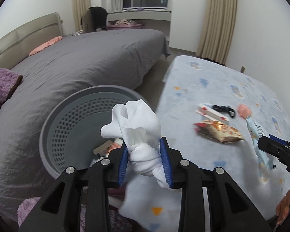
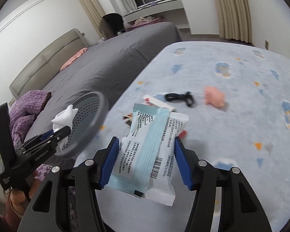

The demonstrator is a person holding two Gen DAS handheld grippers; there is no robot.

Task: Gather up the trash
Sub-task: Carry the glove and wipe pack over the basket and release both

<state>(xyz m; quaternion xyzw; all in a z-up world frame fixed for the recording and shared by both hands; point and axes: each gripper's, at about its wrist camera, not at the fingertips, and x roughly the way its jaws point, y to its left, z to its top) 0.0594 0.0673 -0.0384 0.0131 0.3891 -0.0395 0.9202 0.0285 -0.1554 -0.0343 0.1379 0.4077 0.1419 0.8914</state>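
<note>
My left gripper has black angular plastic arms with triangular cut-outs, round silver screws at the pivots and ribbed blue pads. My right gripper matches it: same black frame, silver screws, blue ribbed pads.

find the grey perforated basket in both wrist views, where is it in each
Left wrist view: the grey perforated basket fills the lower centre-left, between the bed and the table, right behind the white tissue wad that the left gripper clamps.
Right wrist view: the basket sits at the left middle, seen edge-on, just past the left gripper.
Shared landmark: the black strap on the patterned table.
</note>
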